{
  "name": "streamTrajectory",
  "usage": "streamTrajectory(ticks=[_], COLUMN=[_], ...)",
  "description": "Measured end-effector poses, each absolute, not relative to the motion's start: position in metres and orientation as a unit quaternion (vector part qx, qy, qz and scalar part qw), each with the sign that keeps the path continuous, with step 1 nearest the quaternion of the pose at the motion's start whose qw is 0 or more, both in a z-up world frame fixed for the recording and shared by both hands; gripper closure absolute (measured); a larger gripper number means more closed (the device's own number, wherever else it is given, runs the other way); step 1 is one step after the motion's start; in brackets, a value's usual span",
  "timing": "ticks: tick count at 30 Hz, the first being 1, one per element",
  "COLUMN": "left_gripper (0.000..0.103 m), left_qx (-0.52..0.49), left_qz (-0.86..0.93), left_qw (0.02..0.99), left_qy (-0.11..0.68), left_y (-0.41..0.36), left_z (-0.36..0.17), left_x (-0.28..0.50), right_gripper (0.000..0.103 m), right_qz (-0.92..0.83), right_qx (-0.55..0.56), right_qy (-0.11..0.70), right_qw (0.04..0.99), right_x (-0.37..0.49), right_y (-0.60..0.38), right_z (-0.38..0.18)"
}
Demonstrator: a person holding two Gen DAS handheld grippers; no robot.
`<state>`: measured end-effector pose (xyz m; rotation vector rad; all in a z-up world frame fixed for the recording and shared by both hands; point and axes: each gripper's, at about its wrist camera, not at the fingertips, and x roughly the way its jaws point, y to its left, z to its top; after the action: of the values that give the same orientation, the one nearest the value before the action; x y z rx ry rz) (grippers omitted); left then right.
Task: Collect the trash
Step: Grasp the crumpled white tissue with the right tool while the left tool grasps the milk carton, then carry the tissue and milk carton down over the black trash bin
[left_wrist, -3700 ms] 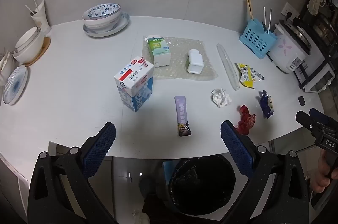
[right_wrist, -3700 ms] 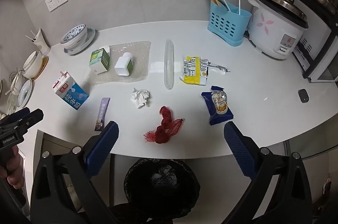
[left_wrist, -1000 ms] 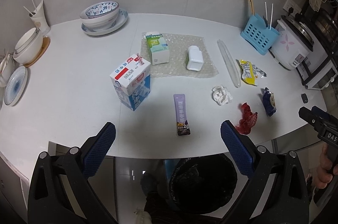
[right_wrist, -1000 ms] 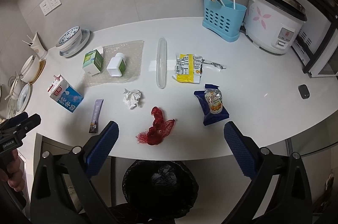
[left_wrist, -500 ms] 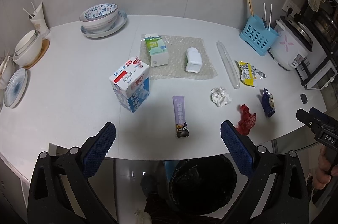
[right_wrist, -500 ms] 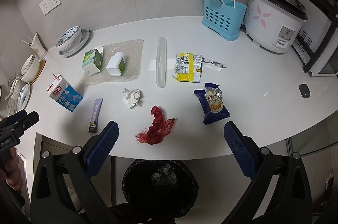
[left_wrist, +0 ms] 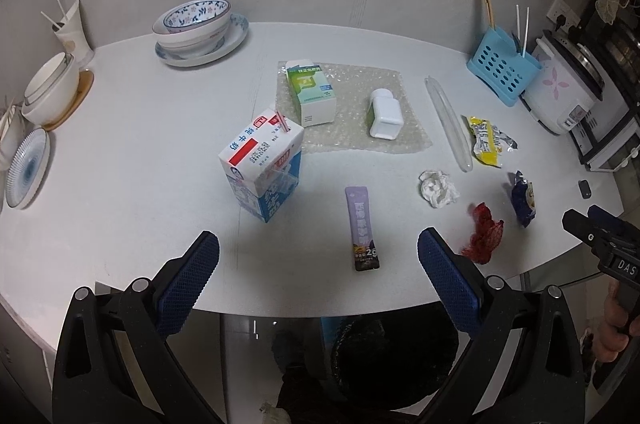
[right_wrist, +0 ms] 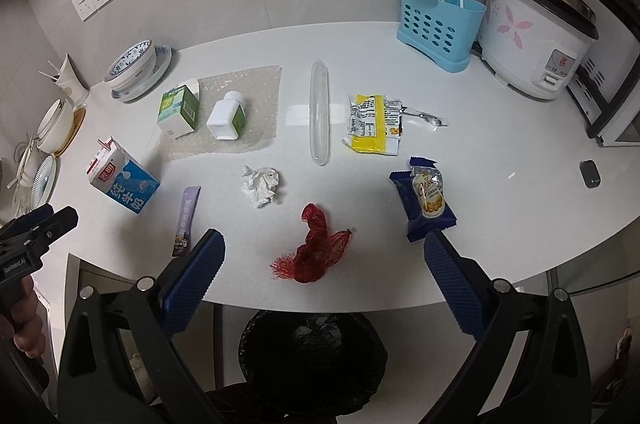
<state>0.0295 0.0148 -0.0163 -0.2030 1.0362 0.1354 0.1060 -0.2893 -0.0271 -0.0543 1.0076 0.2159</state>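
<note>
While you held both grippers back off the near edge of the tabletop [right_wrist: 500,208], nothing had been picked yet. Your left gripper [left_wrist: 318,276] was spread wide and empty; your right gripper [right_wrist: 324,272] likewise wide and empty, which suits a first grab from above.

The trash lay loose along the front half: milk carton [left_wrist: 262,168] upright at 10 o'clock in the left view, purple sachet [left_wrist: 362,228] flat at 12 between the left gripper's fingers, crumpled tissue [right_wrist: 260,186] at 11 in the right view, red mesh net [right_wrist: 316,252] at 12, blue snack wrapper [right_wrist: 426,200] at 1, yellow wrapper [right_wrist: 374,124] further back. The green box [right_wrist: 178,112] and white bottle [right_wrist: 226,116] sat on bubble wrap [right_wrist: 256,84], with the clear tube [right_wrist: 320,112] beside it.

The black-lined bin [right_wrist: 314,356] stood just under the near edge at 6 o'clock, probably so pieces drop straight in. Open room was good around the net and sachet. Crockery at 9 and the rice cooker [right_wrist: 532,36] at 2 looked well clear.
</note>
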Motion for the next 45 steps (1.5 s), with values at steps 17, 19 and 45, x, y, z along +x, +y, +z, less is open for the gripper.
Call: streamTrajectory(ticks=[17,19,45], left_gripper=[0.007,0.008,0.058], left_qx=[-0.099,-0.096,-0.076], left_qz=[0.065,0.055,-0.022], left_qw=[0.836,0.837,0.831], left_qy=[0.535,0.537,0.551], left_y=[0.083,0.086,0.083], left_z=[-0.09,-0.094,-0.102], left_x=[0.088,0.095,0.119], right_gripper=[0.008,0.009,0.077], right_qz=[0.088,0.081,0.048], right_qx=[-0.037,-0.041,0.002], right_qy=[0.551,0.557,0.618], right_qw=[0.829,0.825,0.785], right_x=[0.173,0.182,0.223], right_y=[-0.217,-0.209,-0.187], right_z=[-0.098,-0.106,-0.15])
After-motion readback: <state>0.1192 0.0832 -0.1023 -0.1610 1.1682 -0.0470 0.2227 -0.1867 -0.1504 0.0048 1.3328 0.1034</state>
